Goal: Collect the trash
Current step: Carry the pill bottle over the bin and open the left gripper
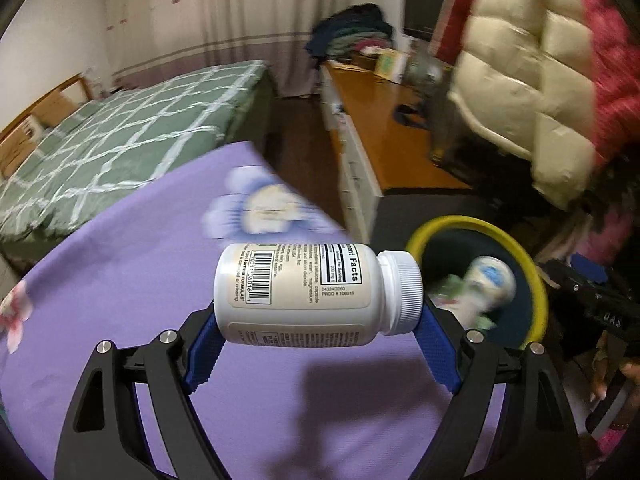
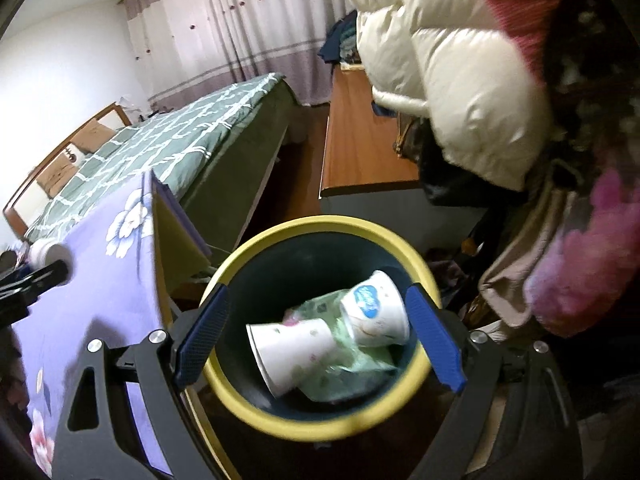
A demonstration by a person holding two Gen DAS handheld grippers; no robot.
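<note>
My left gripper (image 1: 318, 320) is shut on a white pill bottle (image 1: 316, 292), held sideways with its cap to the right, above the purple flowered tablecloth (image 1: 120, 280). The bottle also shows far left in the right wrist view (image 2: 50, 254). A yellow-rimmed dark bin (image 1: 536, 280) stands to the right of the table. My right gripper (image 2: 318, 320) is open and empty, directly above the bin (image 2: 320, 424). Inside lie two paper cups (image 2: 376, 310) and a green wrapper (image 2: 348, 368).
A bed with a green checked cover (image 1: 100, 144) lies behind the table. A wooden cabinet top (image 1: 384, 120) runs along the right. A cream and pink puffer jacket (image 2: 460, 80) hangs over the bin's right side, with more clothes piled below it.
</note>
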